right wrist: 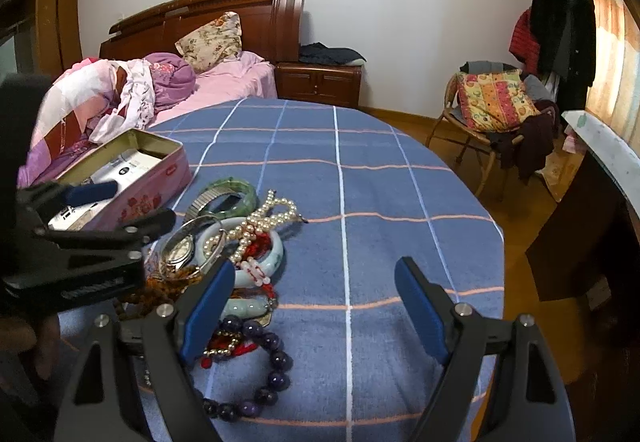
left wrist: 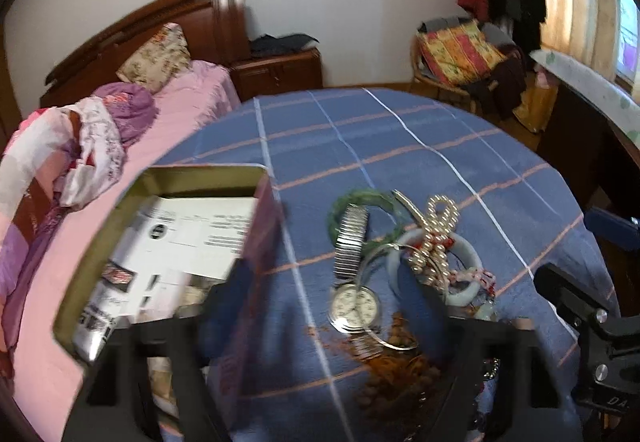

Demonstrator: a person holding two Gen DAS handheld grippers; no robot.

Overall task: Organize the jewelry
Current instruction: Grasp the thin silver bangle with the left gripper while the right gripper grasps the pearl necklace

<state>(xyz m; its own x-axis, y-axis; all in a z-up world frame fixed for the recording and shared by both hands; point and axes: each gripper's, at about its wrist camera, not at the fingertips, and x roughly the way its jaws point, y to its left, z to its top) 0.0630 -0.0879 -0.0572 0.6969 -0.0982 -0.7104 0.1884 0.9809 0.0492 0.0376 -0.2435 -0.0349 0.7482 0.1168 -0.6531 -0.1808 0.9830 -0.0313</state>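
Note:
A jewelry pile lies on the blue checked table cloth (right wrist: 380,193): a silver watch (left wrist: 354,304) with a stretch band, a green bangle (left wrist: 340,203), a pale jade bangle (left wrist: 472,288), pearl strands (right wrist: 260,222), amber beads (left wrist: 396,366) and a dark purple bead bracelet (right wrist: 276,362). A pink tin box (right wrist: 132,181) holding white papers stands left of the pile. My left gripper (left wrist: 328,306) is open, blurred, straddling the tin's right wall and the watch. My right gripper (right wrist: 316,302) is open and empty, its left finger beside the pile.
A bed with pink bedding (right wrist: 224,81) is behind the table on the left. A wooden nightstand (right wrist: 320,81) stands by the wall. A chair with a cushion (right wrist: 492,101) and a dark desk (right wrist: 592,222) are on the right.

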